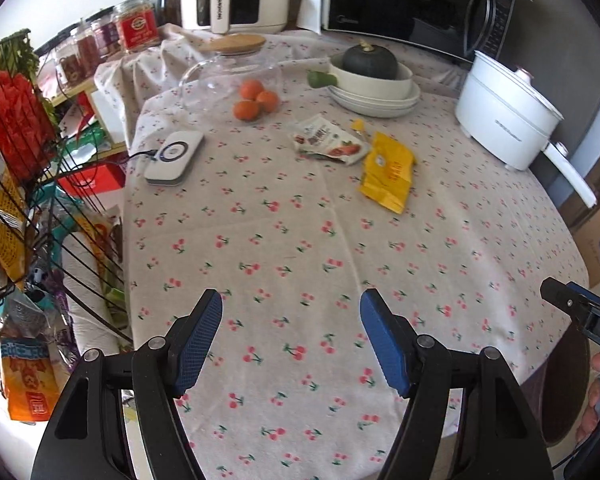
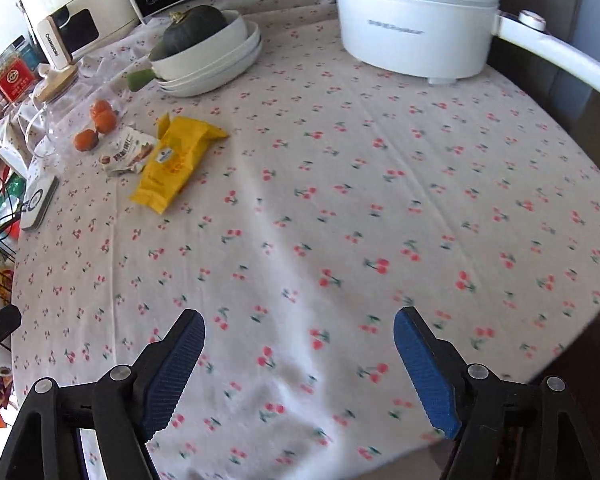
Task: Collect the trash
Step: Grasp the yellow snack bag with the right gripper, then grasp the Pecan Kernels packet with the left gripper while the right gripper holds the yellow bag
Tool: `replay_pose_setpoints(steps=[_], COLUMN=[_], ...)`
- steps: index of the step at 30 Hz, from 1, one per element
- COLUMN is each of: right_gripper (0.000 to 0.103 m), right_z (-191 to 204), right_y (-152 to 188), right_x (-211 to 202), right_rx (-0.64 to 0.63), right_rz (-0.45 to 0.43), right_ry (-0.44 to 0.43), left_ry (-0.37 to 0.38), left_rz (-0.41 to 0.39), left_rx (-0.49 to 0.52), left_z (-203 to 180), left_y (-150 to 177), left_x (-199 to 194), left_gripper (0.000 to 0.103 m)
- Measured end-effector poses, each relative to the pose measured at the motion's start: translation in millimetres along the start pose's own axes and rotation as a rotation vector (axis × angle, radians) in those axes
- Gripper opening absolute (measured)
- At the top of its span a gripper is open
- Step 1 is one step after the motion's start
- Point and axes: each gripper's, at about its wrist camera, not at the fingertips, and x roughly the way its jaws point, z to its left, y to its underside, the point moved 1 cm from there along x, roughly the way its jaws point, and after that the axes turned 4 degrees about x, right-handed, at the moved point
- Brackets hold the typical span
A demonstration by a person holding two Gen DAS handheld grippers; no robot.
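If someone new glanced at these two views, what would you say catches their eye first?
Probably the yellow wrapper lying flat on the cherry-print tablecloth, touching a crumpled white snack packet towards the far side of the table. Just beyond them sit three oranges beside a glass jar. Nearest the camera, both blue-padded tongs, left and right, hang open and empty above bare cloth.

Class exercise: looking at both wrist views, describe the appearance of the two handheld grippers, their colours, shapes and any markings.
Both the left gripper and the right gripper have black angular plastic linkage arms joined by round silver pivot pins. Their fingers carry blue pads with a fine ribbed texture. In the left wrist view, the right gripper's body shows white letters "DAS".
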Motion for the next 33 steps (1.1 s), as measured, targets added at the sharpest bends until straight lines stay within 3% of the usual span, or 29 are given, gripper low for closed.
replay_pose_setpoints(steps=[5, 10, 16, 20, 24, 27, 31, 33], right_gripper=[0.083, 0.083, 0.083, 0.081, 0.051, 0.033, 0.018, 0.018], right_z=[55, 99, 126, 134, 136, 127, 101, 82], right_y=[-20, -48, -75, -82, -80, -79, -75, -73], right_x=[57, 104, 143, 165, 167, 159, 137, 120], right_rx=[-0.038, -0.021, 0.018, 0.019, -0.050, -0.064, -0.055, -0.042], right_rz=[0.045, 0.054, 0.069, 0.088, 0.065, 0.075, 0.091, 0.078], right_ry=[-0.011, -0.044, -0.056, -0.013, 0.028, -0.020, -0.046, -0.064], left_ry=[-0.065, -0.088, -0.099, -0.111, -0.106, -0.116, -0.089, -0.062], left_rz=[-0.010, 0.013, 0.032, 0.031, 0.044, 0.047, 0.054, 0.054], left_rx=[-0.079, -0.077, -0.082, -0.075, -0.082, -0.063, -0.077, -0.099], left_z=[37, 47, 53, 53, 52, 46, 40, 38], left_y=[-6, -10, -10, -10, -10, -9, -11, -15], left_x=[9, 24, 43, 47, 52, 54, 55, 55], left_gripper=[0.074, 0.074, 0.074, 0.074, 0.074, 0.074, 0.074, 0.074])
